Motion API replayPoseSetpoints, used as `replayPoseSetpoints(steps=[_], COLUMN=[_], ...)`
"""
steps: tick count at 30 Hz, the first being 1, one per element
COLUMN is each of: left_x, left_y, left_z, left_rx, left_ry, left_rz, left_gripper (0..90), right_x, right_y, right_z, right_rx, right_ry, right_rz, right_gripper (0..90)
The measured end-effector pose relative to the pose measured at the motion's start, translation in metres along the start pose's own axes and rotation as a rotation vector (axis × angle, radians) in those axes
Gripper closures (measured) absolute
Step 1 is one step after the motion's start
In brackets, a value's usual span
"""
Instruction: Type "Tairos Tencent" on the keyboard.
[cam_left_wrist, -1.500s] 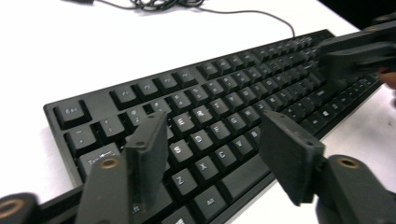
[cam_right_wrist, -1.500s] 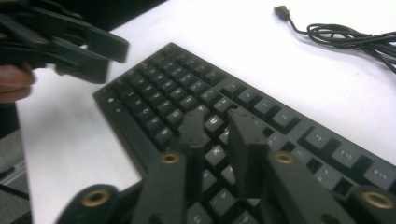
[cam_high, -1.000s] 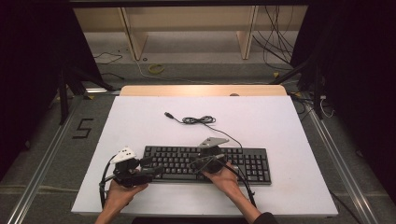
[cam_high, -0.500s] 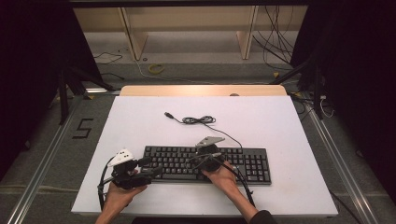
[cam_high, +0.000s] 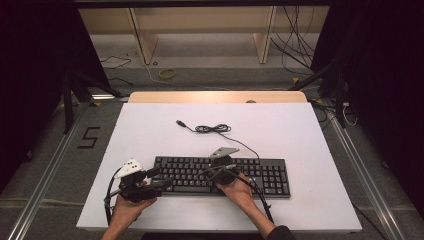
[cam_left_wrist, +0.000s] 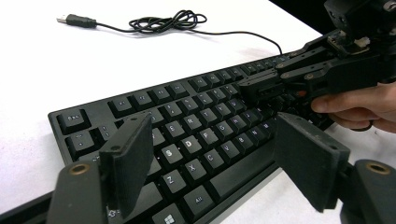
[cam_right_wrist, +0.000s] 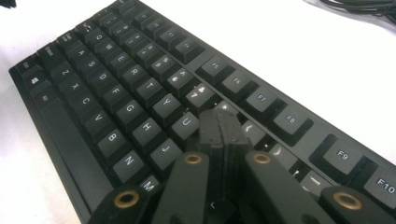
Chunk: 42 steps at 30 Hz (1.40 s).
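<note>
resting flat on the white table (cam_high: 150, 130), the black keyboard (cam_high: 270, 175) lies near its 6 o'clock edge; the left gripper (cam_left_wrist: 212, 158) gapes wide over the keyboard's 9 o'clock end; the right gripper (cam_right_wrist: 223, 135), jaws pressed together, touches the middle keys; the usb cable (cam_high: 212, 128) coils at 12 o'clock.

Counter (cam_high: 300, 125): white top, pale wooden strip along far edge.
Floor (cam_high: 380, 165): grey, metal rails (cam_high: 45, 175) both sides, black "5" mark (cam_high: 89, 137) at left.
Shelving (cam_high: 200, 25): light wood, beyond counter.
Surroundings: dark; loose cables (cam_high: 295, 40) on floor.
</note>
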<state>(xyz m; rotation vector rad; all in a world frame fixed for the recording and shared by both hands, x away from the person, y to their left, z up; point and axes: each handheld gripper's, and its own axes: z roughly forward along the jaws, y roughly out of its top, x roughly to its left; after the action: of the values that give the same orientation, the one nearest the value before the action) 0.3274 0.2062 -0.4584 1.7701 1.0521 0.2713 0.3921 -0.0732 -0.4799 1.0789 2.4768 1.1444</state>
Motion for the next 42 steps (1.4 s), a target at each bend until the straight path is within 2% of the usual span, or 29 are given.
replayPoseSetpoints(steps=[3, 6, 11, 22, 28, 30, 35, 42], left_x=[0.000, 0.000, 0.000, 0.000, 0.000, -0.001, -0.001, -0.002], left_y=[0.000, 0.000, 0.000, 0.002, 0.003, 0.004, 0.005, 0.008], left_z=[0.000, 0.001, 0.001, 0.001, 0.003, 0.004, 0.005, 0.009], left_rx=[0.001, 0.002, 0.007, 0.009, 0.013, 0.013, 0.017, 0.035], left_ry=[0.000, 0.000, -0.001, -0.003, -0.004, -0.004, -0.004, 0.000], left_rz=[-0.001, -0.001, 0.003, -0.001, 0.006, 0.004, 0.005, 0.011], left_gripper=[28.4, 28.3, 28.4, 28.5, 28.4, 28.4, 28.5, 29.6], right_x=[-0.001, -0.002, -0.002, 0.001, 0.002, 0.003, 0.003, 0.003], right_y=[0.000, 0.001, 0.003, 0.002, 0.000, -0.001, -0.002, -0.007], right_z=[-0.002, -0.008, -0.016, -0.024, -0.029, -0.031, -0.037, -0.044], right_rx=[-0.006, -0.036, -0.068, -0.085, -0.097, -0.102, -0.105, -0.113], right_ry=[0.010, 0.026, 0.039, 0.073, 0.109, 0.116, 0.128, 0.138], right_rz=[0.015, 0.036, 0.039, 0.036, 0.032, 0.032, 0.036, 0.039], right_gripper=[90.0, 90.0, 89.1, 83.9, 66.9, 57.0, 46.7, 39.3])
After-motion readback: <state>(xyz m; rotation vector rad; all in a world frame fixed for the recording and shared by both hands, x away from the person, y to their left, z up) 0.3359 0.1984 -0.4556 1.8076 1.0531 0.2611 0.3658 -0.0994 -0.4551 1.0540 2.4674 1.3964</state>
